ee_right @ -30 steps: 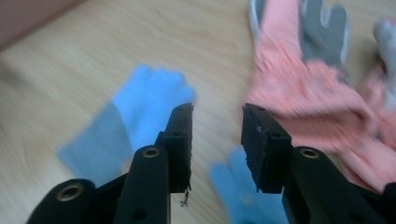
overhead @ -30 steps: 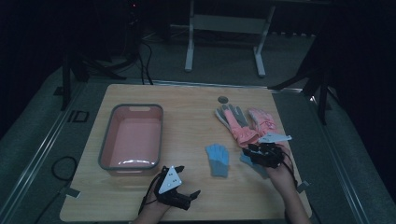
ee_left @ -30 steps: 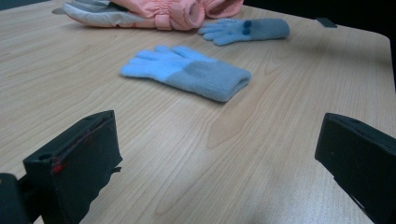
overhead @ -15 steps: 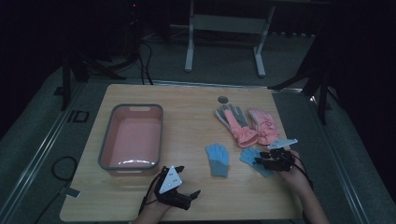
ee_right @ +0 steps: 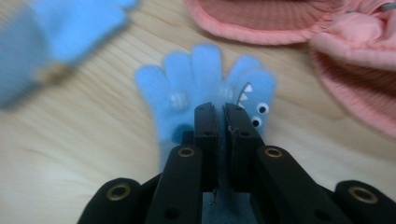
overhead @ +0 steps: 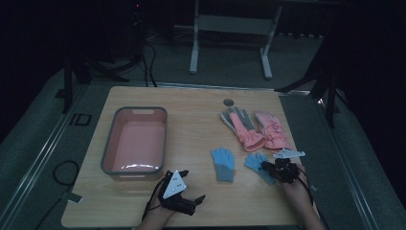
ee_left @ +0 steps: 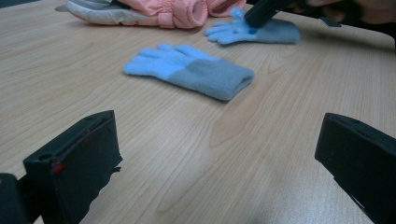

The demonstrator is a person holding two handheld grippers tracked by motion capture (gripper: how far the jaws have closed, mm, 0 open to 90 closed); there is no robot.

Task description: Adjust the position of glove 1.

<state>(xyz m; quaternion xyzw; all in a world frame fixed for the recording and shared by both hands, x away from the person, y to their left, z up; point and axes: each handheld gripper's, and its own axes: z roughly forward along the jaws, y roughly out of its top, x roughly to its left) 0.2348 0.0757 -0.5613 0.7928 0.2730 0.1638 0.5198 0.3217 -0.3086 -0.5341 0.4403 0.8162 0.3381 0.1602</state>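
Now right gripper (overhead: 266, 167) jaws just closed, pinching right blue glove (overhead: 257, 163); fingers point away. Bin (overhead: 111, 161) far left; left gripper (overhead: 191, 192) open, idle.

A dark lab or test room is shown: a light wooden table (overhead: 191, 110) is ringed by black stands (overhead: 72, 76) and cables (overhead: 148, 62) at twelve o'clock.

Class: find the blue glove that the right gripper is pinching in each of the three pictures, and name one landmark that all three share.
High view: the pinched blue glove lies lower right, left of the right gripper.
Left gripper view: top right, under a black jaw.
Right gripper view: centre, above the jaws.
Shared landmark: the pink gloves beside it.
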